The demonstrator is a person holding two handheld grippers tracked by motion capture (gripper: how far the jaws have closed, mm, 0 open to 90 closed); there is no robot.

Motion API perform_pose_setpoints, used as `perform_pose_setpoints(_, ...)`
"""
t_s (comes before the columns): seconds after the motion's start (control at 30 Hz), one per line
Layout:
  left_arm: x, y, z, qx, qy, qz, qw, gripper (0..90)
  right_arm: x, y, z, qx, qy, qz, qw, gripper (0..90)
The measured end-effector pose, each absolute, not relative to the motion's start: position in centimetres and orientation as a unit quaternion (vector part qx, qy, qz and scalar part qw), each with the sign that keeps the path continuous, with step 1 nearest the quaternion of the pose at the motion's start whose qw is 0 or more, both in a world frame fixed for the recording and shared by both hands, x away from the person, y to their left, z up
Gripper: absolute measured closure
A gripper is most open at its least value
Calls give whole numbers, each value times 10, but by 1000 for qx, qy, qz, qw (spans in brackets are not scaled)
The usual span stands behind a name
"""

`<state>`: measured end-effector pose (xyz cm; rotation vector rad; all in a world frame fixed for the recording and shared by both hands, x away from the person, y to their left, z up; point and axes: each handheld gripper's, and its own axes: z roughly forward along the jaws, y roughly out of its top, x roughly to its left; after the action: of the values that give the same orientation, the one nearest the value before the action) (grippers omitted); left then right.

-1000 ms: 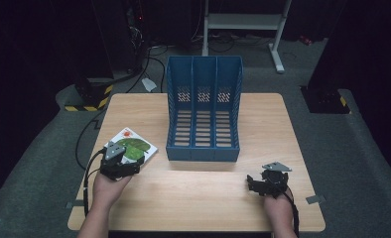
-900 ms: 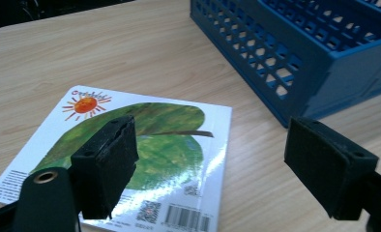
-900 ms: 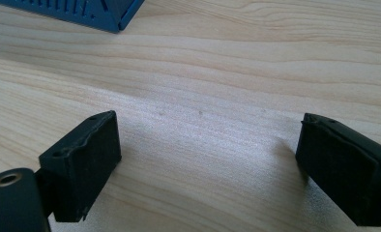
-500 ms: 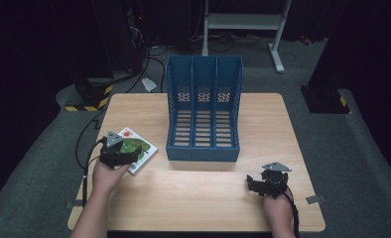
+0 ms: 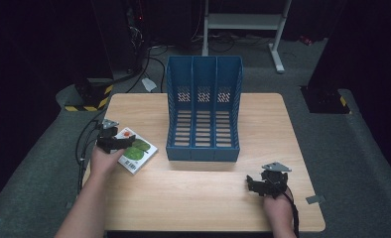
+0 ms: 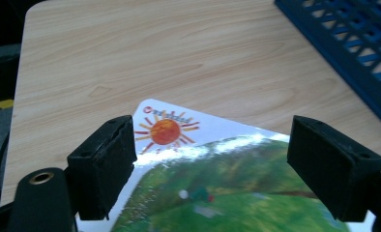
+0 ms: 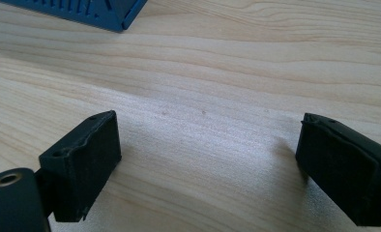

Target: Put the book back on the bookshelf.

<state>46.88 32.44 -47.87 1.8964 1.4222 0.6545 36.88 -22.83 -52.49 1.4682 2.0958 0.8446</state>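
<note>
Blue rack, pale wood, black grippers, one bright booklet.

Your left gripper [image 5: 115, 140] is black, with a grey plate on top, and so is your right gripper [image 5: 267, 183]; the pads [image 6: 104, 162] in the left gripper view are matt black. The booklet [image 6: 237, 183] under them has a white cover with an orange-red sun ringed by orange rays, a small red mark at its corner, and a glossy green landscape with a brown streak; the tiny white and red spots in the green are too blurred to name, perhaps figures. The table [image 5: 198, 198] is light wood with a streaked grain. The file rack [image 5: 203, 111] is solid blue with slotted and perforated walls.
</note>
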Motion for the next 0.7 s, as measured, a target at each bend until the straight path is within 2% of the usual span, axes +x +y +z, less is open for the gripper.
perform_pose_setpoints(0.43, 493, 356, -508, 701, 603, 217, 313, 152, 369, -228, -525, 525, 762, 307, 221, 83)
perform_pose_setpoints(0.57, 496, 355, -514, 706, 603, 215, 303, 153, 369, -228, -525, 525, 762, 307, 221, 83)
perform_pose_setpoints(0.7, 497, 356, -517, 703, 603, 198, 320, 169, 368, -228, -525, 526, 762, 306, 220, 84)
